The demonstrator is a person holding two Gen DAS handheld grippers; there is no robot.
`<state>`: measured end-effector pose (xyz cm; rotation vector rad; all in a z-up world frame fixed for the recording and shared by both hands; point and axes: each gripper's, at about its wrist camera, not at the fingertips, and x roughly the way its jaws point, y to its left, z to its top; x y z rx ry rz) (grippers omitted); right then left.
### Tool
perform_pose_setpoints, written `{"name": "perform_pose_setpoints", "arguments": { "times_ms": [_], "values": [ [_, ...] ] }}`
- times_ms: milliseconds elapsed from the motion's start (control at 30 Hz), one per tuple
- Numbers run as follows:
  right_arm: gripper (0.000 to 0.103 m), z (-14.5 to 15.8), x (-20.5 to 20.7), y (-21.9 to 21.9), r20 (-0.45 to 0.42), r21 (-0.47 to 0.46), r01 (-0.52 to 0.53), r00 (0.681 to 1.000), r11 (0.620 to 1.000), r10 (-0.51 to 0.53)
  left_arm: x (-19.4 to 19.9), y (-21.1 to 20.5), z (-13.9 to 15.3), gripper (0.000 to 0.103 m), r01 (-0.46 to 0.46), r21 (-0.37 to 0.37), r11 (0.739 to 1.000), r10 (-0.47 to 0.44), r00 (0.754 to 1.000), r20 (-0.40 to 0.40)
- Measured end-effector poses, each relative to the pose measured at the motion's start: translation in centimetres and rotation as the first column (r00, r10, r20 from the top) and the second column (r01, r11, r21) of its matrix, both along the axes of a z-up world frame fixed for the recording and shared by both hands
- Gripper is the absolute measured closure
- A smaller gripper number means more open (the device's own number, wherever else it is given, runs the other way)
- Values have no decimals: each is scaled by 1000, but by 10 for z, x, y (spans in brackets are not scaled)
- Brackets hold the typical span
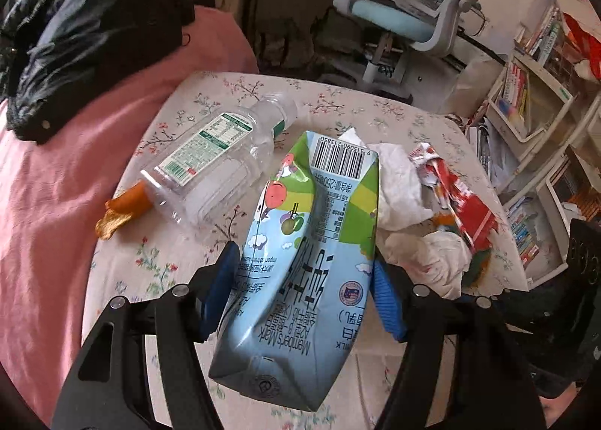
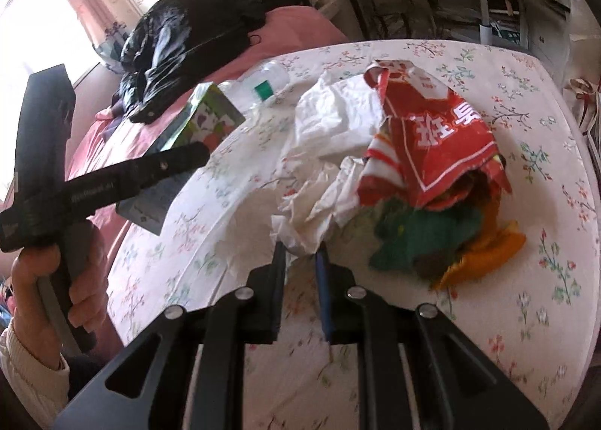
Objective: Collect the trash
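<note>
The blue fingers [image 1: 221, 287] of the left gripper [image 1: 306, 291] squeeze a dented milk carton [image 1: 300, 261] from both sides, above the flowery table [image 1: 150, 268]. A clear bottle [image 1: 214, 163] lies at 10 o'clock from the carton. White tissues [image 1: 402, 185] and a red wrapper [image 1: 458, 197] lie at 2 o'clock.

The right gripper [image 2: 300, 261] pinches the edge of a tissue [image 2: 311, 204], fingers nearly closed. The wrapper [image 2: 432, 140] sits at 1 o'clock. The carton [image 2: 210, 118] is at 10 o'clock.
</note>
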<state>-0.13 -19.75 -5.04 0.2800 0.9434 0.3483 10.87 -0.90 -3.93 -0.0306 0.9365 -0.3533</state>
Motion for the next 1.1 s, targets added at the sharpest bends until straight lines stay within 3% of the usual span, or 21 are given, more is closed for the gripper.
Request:
{"name": "perform_pose_setpoints", "arguments": {
  "times_ms": [333, 633, 800, 933, 967, 1033, 1100],
  "values": [
    [86, 30, -48, 29, 101, -78, -99, 989, 992, 107, -62, 5, 15, 39, 13, 72, 997, -18, 997, 70],
    [86, 36, -126, 43, 124, -3, -156, 980, 988, 155, -122, 27, 33, 39, -39, 41, 998, 34, 992, 121],
    [86, 41, -176, 49, 125, -8, -216, 968, 976, 215, -156, 32, 37, 39, -44, 45, 998, 37, 990, 137],
    [85, 35, -191, 49, 113, -21, -203, 972, 979, 204, -180, 37, 35, 39, -48, 42, 998, 42, 990, 133],
    [81, 35, -189, 47, 114, -38, -176, 977, 984, 180, -185, 39, 34, 39, -53, 40, 998, 48, 990, 131],
    [32, 37, -183, 45, 144, -78, -112, 982, 991, 123, -192, 42, 35, 39, -62, 38, 997, 57, 990, 132],
    [26, 35, -169, 49, 148, -124, -71, 985, 990, 89, -200, 45, 37, 39, -69, 35, 997, 64, 988, 143]
  ]
}}
